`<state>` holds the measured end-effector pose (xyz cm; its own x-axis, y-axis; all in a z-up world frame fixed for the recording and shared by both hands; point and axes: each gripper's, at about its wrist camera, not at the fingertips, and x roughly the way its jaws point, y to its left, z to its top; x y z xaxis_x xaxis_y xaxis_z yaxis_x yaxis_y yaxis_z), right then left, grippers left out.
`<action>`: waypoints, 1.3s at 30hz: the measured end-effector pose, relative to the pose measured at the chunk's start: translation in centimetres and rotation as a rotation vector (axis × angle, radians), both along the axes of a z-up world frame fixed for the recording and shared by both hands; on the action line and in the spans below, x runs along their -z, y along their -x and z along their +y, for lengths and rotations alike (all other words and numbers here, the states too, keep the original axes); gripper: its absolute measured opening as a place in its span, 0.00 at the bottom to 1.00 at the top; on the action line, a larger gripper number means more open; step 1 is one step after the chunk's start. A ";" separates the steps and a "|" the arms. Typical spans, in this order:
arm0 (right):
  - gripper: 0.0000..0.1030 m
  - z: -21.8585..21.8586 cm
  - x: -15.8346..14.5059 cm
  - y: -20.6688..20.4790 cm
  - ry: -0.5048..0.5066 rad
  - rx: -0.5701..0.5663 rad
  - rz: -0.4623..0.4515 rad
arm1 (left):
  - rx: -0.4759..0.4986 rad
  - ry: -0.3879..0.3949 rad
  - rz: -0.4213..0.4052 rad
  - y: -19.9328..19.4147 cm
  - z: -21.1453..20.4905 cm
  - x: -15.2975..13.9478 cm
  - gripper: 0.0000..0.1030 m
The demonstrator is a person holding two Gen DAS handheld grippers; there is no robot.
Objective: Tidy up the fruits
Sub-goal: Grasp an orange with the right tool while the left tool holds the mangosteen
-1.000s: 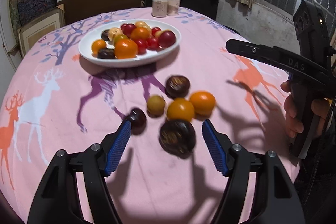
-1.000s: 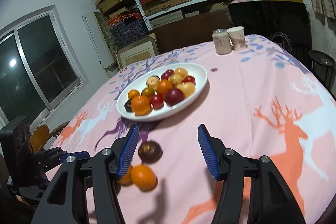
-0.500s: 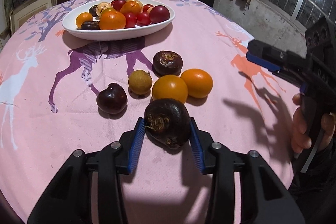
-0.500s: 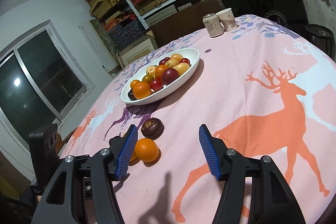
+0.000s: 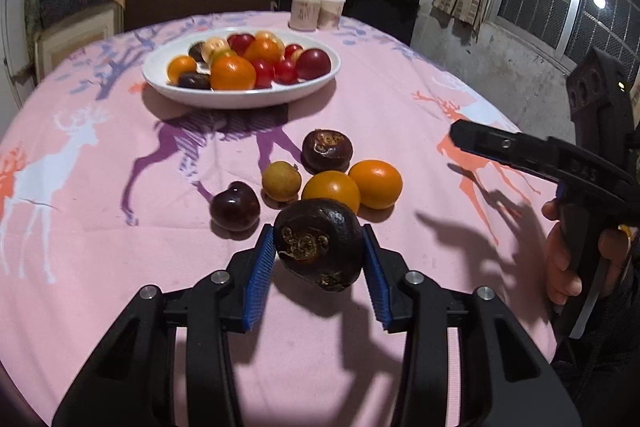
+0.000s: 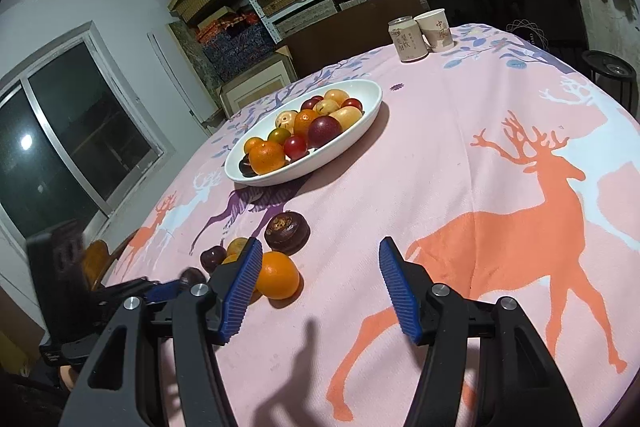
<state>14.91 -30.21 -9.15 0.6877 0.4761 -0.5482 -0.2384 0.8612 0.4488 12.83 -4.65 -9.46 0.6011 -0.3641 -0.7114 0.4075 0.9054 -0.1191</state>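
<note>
Now, white dish heaped with fruits

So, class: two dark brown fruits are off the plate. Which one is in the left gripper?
The nearer dark brown fruit, clamped between the left gripper pads; the other dark brown fruit sits free on the tablecloth.

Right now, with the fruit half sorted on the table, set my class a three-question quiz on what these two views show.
1. True or false: the left gripper is clamped on a dark brown fruit.
2. How many loose fruits lie on the tablecloth outside the white plate, not counting the held one?
A. three B. five C. seven
3. Fill in: between the pads of the right gripper there is ____.

Key: 1 true. 2 B. 3 nothing; its jaws stand open over bare cloth, beside an orange.
</note>
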 end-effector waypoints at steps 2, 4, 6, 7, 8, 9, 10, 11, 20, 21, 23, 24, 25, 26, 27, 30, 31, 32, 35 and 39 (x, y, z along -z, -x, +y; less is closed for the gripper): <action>0.59 1.0 -0.1 -0.1 0.045 -0.025 0.006 | -0.003 -0.009 -0.011 0.8 0.3 0.0 0.41; 0.59 2.7 0.1 -0.1 0.110 -0.080 0.017 | -0.017 -0.015 -0.004 1.1 0.9 0.1 0.41; 0.53 4.9 0.4 -0.2 0.205 -0.140 0.040 | -0.041 -0.002 0.010 0.9 1.7 0.2 0.41; 0.51 5.7 0.5 -0.3 0.237 -0.155 0.044 | -0.053 0.004 0.020 0.7 2.0 0.3 0.41; 0.49 6.3 0.5 -0.4 0.253 -0.165 0.048 | -0.059 0.008 0.031 0.5 2.2 0.4 0.41; 0.48 6.9 0.6 -0.6 0.265 -0.171 0.057 | -0.060 0.004 0.034 0.5 2.2 0.5 0.41; 0.48 7.2 0.6 -0.8 0.277 -0.170 0.068 | -0.056 -0.001 0.033 0.6 2.2 0.5 0.41; 0.47 7.4 0.6 -1.0 0.288 -0.162 0.077 | -0.051 -0.005 0.031 0.7 2.1 0.5 0.41; 0.46 9.3 1.7 -3.1 0.331 -0.157 0.156 | -0.051 0.012 0.055 0.4 2.2 0.8 0.41; 0.45 9.4 1.6 -3.1 0.337 -0.155 0.155 | -0.051 0.016 0.057 0.3 2.3 0.8 0.41; 0.37 9.6 1.6 -3.1 0.341 -0.155 0.153 | -0.052 0.020 0.058 0.3 2.3 0.8 0.41; 0.35 9.5 1.6 -3.1 0.341 -0.150 0.154 | -0.052 0.022 0.058 0.3 2.3 0.8 0.41; 0.35 9.4 1.6 -3.0 0.334 -0.143 0.154 | -0.052 0.023 0.058 0.3 2.4 0.8 0.41; 0.35 9.2 1.6 -3.1 0.330 -0.136 0.157 | -0.052 0.023 0.058 0.3 2.4 0.8 0.41; 0.35 9.0 1.6 -3.1 0.321 -0.130 0.161 | -0.051 0.024 0.059 0.3 2.4 0.8 0.41; 0.35 8.8 1.6 -2.9 0.315 -0.120 0.164 | -0.051 0.024 0.059 0.3 2.4 0.8 0.41; 0.35 8.9 1.6 -2.9 0.319 -0.119 0.162 | -0.051 0.024 0.059 0.3 2.3 0.8 0.41; 0.34 8.9 1.6 -2.8 0.322 -0.118 0.161 | -0.051 0.025 0.060 0.3 2.3 0.8 0.41; 0.34 8.9 1.6 -2.6 0.323 -0.117 0.161 | -0.051 0.024 0.059 0.3 2.4 0.8 0.41; 0.34 8.6 1.6 -2.5 0.305 -0.113 0.165 | -0.051 0.024 0.059 0.3 2.4 0.8 0.41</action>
<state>17.36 -21.61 -10.79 0.5307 0.3414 -0.7758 -0.2860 0.9337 0.2153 12.56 -2.25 -10.27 0.5765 -0.3517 -0.7375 0.3524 0.9214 -0.1639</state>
